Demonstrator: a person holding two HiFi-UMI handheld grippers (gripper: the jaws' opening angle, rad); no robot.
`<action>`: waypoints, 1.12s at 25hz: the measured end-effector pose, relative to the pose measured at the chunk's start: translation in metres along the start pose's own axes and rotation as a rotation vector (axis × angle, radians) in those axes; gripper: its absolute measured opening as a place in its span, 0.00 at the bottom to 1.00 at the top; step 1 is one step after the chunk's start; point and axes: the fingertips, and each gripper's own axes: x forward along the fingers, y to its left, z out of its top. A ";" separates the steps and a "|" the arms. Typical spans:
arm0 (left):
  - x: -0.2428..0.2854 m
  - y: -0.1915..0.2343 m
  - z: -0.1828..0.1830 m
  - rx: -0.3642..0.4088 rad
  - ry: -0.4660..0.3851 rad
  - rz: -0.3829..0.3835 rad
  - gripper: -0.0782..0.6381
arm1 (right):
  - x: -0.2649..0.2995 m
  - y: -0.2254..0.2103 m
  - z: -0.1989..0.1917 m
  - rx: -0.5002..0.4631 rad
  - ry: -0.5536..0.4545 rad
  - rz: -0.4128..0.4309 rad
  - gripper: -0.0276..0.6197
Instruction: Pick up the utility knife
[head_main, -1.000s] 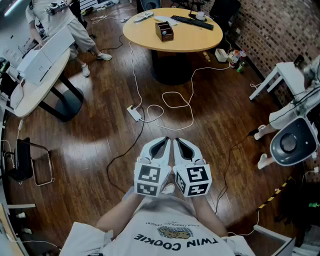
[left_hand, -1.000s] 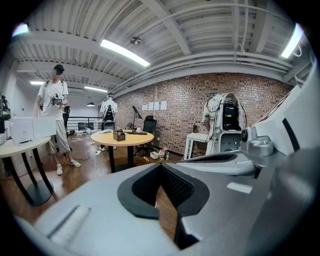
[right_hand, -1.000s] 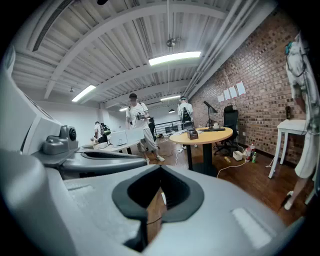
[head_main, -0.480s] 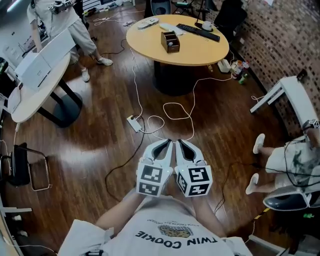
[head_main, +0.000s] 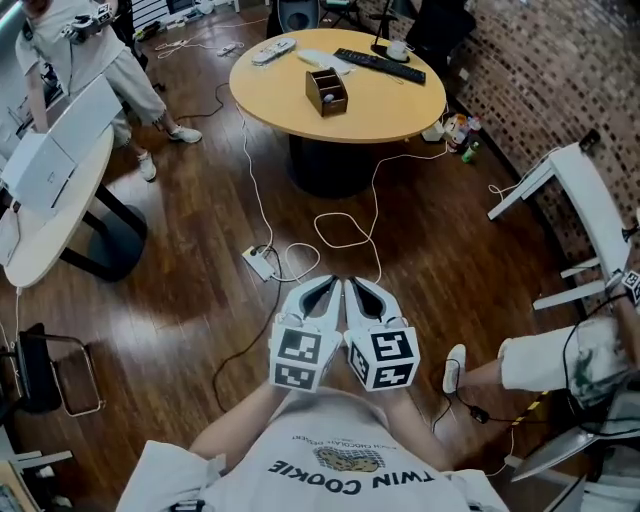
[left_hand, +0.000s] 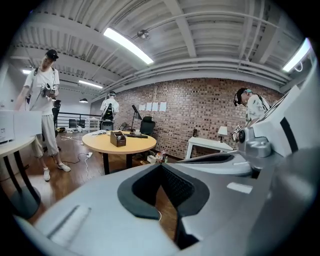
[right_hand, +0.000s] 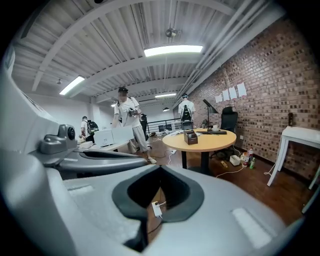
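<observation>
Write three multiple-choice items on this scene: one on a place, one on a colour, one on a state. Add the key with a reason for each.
1. Where does the brown wooden box stand?
A. on the round table
B. on a shelf
C. in a person's hand

2. What colour is the power strip that lies on the floor?
A. red
B. white
C. green

3. How do the left gripper's fingers stand?
A. wide apart
B. shut on a knife
C. shut, with nothing between them

Key:
1 A: the head view shows the box resting on the tabletop.
2 B: the strip shows pale white against the dark wood boards.
3 C: the left gripper view shows the fingers together, with only floor beyond them.
</observation>
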 end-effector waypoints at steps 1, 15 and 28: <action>0.003 0.007 0.000 -0.001 0.001 -0.006 0.12 | 0.007 0.001 0.001 -0.001 0.003 -0.005 0.04; 0.027 0.078 0.004 -0.013 0.006 -0.049 0.12 | 0.076 0.013 0.010 0.011 0.033 -0.060 0.04; 0.083 0.108 0.012 -0.008 0.034 -0.036 0.12 | 0.132 -0.016 0.024 0.030 0.037 -0.035 0.04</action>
